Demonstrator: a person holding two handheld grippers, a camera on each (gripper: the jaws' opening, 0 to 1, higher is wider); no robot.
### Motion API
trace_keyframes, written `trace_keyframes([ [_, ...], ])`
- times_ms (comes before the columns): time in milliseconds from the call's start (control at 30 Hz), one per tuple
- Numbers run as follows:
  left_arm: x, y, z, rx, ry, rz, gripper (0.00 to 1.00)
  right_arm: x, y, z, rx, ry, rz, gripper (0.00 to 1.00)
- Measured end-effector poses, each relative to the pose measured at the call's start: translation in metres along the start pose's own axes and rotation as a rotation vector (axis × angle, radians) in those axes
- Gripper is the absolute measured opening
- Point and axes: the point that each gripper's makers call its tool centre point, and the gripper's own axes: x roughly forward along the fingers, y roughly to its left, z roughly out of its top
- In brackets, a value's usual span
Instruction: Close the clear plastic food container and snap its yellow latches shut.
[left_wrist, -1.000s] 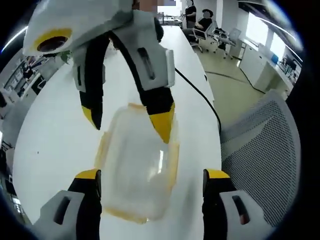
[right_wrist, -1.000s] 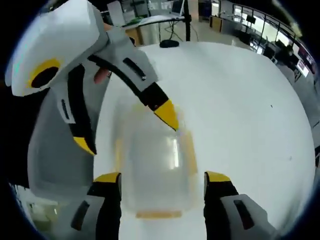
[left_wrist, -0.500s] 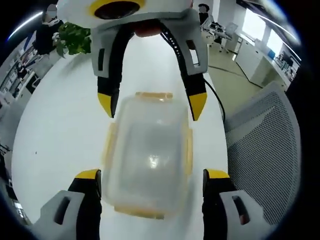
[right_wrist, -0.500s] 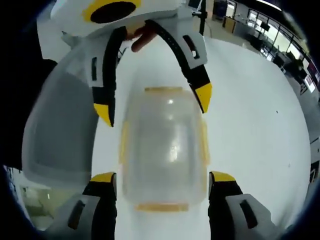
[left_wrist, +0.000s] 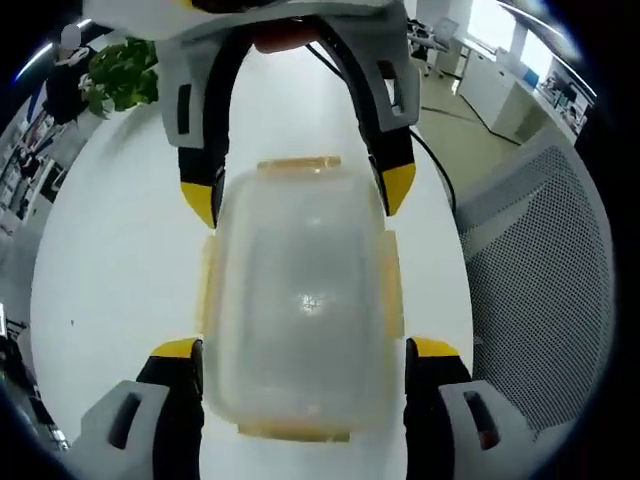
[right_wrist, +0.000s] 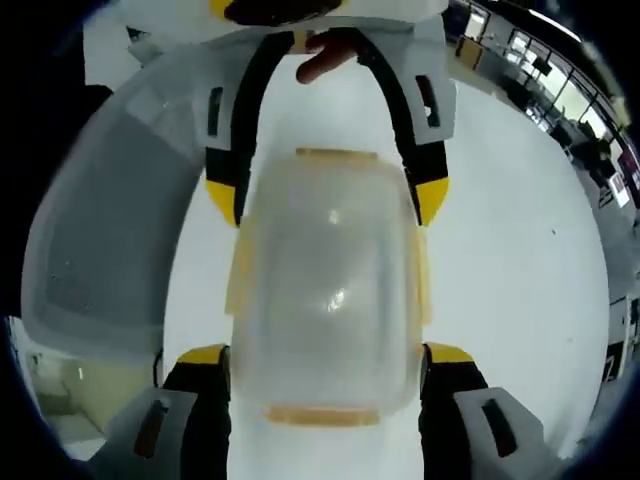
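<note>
Opposed close downward views (one per gripper), container (left_wrist: 300, 300) shared between.

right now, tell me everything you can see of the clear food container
The clear food container is a cloudy, see-through plastic box with rounded corners, its lid on. Yellow latches flare outward on all four sides, apparently unsnapped. It sits flat on the white table, bracketed by the open left gripper and right gripper from opposite ends; contact is unclear.
</note>
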Motion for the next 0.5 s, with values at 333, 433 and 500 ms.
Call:
trace_keyframes([
  [333,0.0022,0.0015,-0.0045,0.027,0.032,0.027,0.81,0.001,-0.0001,0.0003,0.014,-0.014,-0.007,0.78],
  [433,0.0026,0.0011,-0.0044,0.022,0.028,0.023,0.81,0.001,-0.0001,0.0002,0.018,-0.019,-0.008,0.77],
  [500,0.0025,0.001,-0.0043,0.02,0.023,0.022,0.81,0.0004,0.0004,0.0005,0.022,-0.03,-0.009,0.77],
])
